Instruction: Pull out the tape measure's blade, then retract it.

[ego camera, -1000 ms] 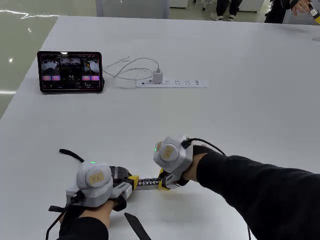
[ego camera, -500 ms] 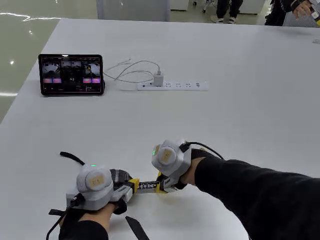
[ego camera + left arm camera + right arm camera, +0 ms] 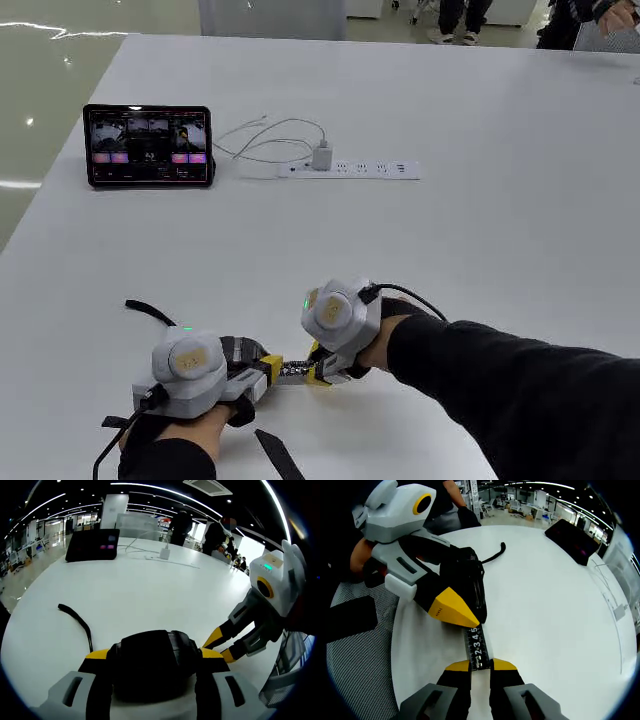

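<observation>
smooth white table (image 3: pixel 480 220) with a soft sheen; tape measure (image 3: pixel 467 580) cased in matt black, rubbery-looking plastic, its thin blade (image 3: pixel 476 645) dull-finished and printed. left gripper (image 3: pixel 155 652) and right gripper (image 3: pixel 480 666) in matt grey plastic, yellow-tipped. tablet (image 3: pixel 148 145) screen glossy.

Tape measure (image 3: pixel 243 352) on table (image 3: pixel 450 230); tablet (image 3: pixel 148 145) behind, power strip (image 3: pixel 350 170) rightward; strap (image 3: pixel 148 311), apparently, left.
</observation>
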`<state>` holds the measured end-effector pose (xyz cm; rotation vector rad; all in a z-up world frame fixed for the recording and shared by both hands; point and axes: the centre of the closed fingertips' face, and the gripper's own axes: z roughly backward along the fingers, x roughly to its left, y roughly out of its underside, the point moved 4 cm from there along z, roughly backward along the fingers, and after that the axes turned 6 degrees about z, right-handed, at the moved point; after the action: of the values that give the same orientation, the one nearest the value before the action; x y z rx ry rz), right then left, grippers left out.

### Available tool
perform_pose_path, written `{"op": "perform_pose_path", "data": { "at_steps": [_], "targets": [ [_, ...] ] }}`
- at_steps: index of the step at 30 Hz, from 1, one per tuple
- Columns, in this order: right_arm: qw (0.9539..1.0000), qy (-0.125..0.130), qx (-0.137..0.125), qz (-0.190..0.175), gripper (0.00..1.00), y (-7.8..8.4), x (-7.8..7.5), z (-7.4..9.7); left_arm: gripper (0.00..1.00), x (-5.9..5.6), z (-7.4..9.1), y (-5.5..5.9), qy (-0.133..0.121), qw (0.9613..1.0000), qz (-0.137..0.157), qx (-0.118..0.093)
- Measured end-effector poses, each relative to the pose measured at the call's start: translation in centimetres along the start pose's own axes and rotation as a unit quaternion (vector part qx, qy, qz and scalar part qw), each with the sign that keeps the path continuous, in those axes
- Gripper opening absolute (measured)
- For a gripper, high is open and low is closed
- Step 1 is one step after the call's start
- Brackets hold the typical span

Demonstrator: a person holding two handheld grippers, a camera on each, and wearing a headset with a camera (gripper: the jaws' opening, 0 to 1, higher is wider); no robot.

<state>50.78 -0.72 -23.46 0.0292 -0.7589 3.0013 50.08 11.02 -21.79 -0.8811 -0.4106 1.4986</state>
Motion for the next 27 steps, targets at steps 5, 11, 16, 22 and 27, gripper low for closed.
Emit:
{"op": "perform_pose_path", "data": {
  "at_steps": [5, 11, 16, 22, 27],
  "targets": [
    [1.0, -0.002, -0.004, 0.0, 0.09, 0.0, 0.0, 0.0, 0.63, 0.0, 0.0, 0.0, 0.0, 1.0, 0.001, 0.0],
    [1.0, -0.002, -0.008, 0.0, 0.09, -0.2, -0.1, -0.1, 0.62, 0.0, 0.1, -0.1, 0.002, 1.0, 0.005, 0.001],
    [0.9998, -0.007, -0.016, 0.006, 0.09, -0.3, 0.0, -0.1, 0.62, 0.1, 0.1, -0.1, 0.005, 1.0, 0.008, 0.001],
    [0.999, -0.011, -0.041, 0.01, 0.1, -1.7, 0.4, -1.0, 0.62, 0.2, 0.1, -0.1, 0.01, 0.9999, 0.012, 0.002],
    [0.999, -0.011, -0.041, 0.014, 0.1, -1.9, 0.2, -1.1, 0.62, 0.2, 0.0, -0.1, 0.009, 0.9999, 0.013, 0.002]
  ]
}}
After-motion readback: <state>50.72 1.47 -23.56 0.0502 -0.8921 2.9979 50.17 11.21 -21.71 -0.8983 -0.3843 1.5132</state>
